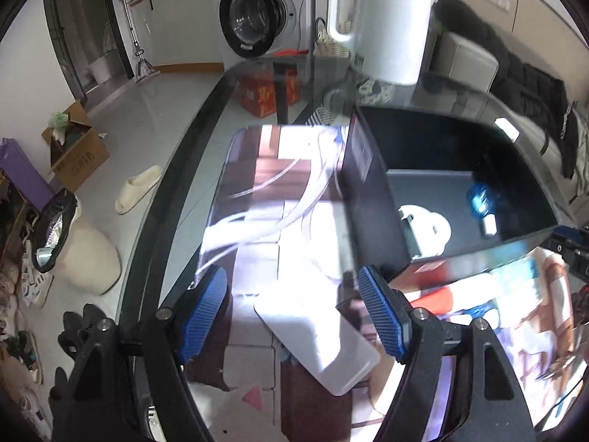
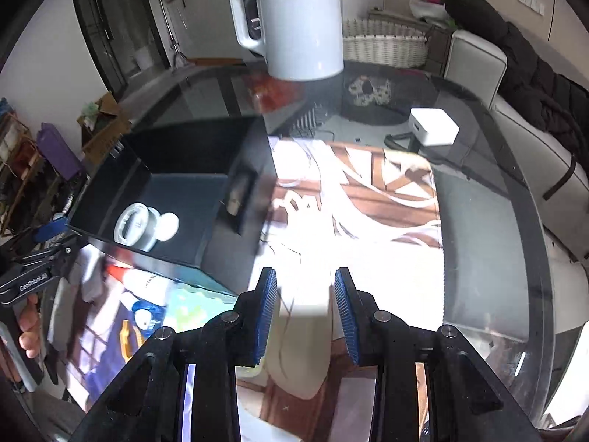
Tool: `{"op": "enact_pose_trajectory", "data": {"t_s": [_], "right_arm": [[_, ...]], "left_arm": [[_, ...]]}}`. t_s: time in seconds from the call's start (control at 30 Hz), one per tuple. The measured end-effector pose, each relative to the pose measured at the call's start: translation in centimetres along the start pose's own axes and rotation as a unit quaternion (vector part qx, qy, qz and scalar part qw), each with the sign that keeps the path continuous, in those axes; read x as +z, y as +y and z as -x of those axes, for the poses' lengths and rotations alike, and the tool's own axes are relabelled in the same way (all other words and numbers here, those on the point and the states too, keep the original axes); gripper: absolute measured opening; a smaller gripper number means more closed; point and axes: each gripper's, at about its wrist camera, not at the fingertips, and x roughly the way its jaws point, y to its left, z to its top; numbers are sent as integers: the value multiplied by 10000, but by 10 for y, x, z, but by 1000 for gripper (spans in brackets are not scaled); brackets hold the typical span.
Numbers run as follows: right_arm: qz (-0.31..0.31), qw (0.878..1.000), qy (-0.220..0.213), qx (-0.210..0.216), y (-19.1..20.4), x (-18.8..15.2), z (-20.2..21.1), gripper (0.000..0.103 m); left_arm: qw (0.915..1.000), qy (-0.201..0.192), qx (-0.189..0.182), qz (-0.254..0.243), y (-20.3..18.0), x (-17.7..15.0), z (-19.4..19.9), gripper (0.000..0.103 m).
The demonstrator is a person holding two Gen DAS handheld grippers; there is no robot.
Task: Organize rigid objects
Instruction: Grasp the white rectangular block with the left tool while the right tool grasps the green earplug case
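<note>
A black open box (image 1: 371, 191) stands on the glass table; it also shows in the right wrist view (image 2: 191, 147). Inside lie a white round object (image 1: 429, 223) (image 2: 138, 226) and a small blue bottle (image 1: 480, 199). My left gripper (image 1: 292, 298) is open above a clear white rectangular plastic piece (image 1: 324, 342) on the printed mat. My right gripper (image 2: 305, 298) is open over a pale object (image 2: 302, 346) lying between its fingers on the mat. Several small items (image 2: 147, 294) lie in front of the box.
A white kettle (image 1: 383, 22) (image 2: 294, 22) stands at the far table edge. A white cube (image 2: 434, 127) sits at the back right. The printed mat (image 2: 368, 202) covers the table middle. The other gripper and a hand (image 2: 29, 294) show at the left edge.
</note>
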Motion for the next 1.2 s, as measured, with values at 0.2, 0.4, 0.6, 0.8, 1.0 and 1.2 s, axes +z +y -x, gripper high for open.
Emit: {"op": "enact_pose_trajectory", "data": {"t_s": [0.2, 0.4, 0.6, 0.8, 1.0, 1.2], "right_arm": [[18, 9998, 182, 3, -4, -8, -20, 34], [205, 9997, 123, 32, 2, -9, -22, 34], [458, 9984, 311, 139, 12, -17, -17, 33], [743, 9939, 705, 406, 18, -32, -5, 34], [716, 9945, 26, 760, 23, -30, 37, 50], [1189, 9869, 12, 1095, 61, -41, 30, 56]], "left_arm": [[9998, 162, 101, -106, -1, -7, -13, 75], [9995, 230, 146, -145, 1, -9, -17, 76], [9994, 273, 41, -191, 4, -18, -11, 77], [9984, 506, -253, -92, 12, -28, -4, 69], [9960, 507, -485, -545, -7, -36, 8, 38], [9919, 513, -744, -888, -27, -44, 16, 38]]}}
